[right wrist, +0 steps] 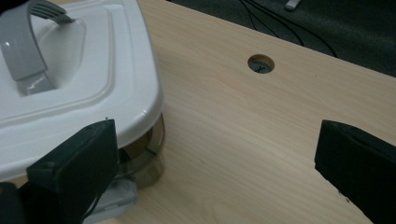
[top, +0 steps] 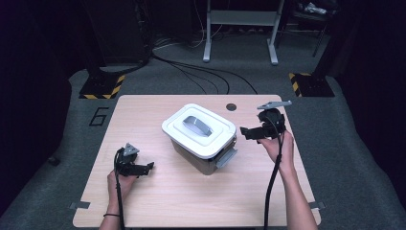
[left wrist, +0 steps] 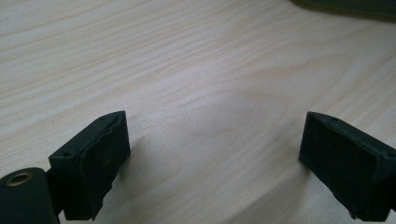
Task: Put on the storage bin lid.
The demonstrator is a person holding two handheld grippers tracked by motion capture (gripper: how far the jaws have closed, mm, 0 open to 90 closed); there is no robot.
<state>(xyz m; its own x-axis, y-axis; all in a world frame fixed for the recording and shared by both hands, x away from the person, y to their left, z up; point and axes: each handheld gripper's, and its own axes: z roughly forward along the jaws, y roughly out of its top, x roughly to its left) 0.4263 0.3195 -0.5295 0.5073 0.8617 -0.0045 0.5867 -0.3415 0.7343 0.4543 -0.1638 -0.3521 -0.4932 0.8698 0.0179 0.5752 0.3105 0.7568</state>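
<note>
A storage box (top: 203, 155) with a white lid (top: 198, 130) and a grey handle (top: 197, 125) stands in the middle of the table. One grey side latch (top: 226, 157) hangs open on its right. My right gripper (top: 245, 132) hovers just right of the box, open and empty, pointing left at the lid's edge. In the right gripper view the lid (right wrist: 93, 79) and handle (right wrist: 23, 51) fill the upper left, close ahead of my right gripper (right wrist: 215, 163). My left gripper (top: 149, 167) rests open at the front left, with bare wood between its fingers (left wrist: 100, 163).
The wooden table (top: 158, 201) has a round cable hole (top: 231, 107) near its far edge, right of centre. Beyond the table lie floor cables (top: 201, 72), a metal frame (top: 242, 24) and two yellow-black striped stand bases (top: 101, 87).
</note>
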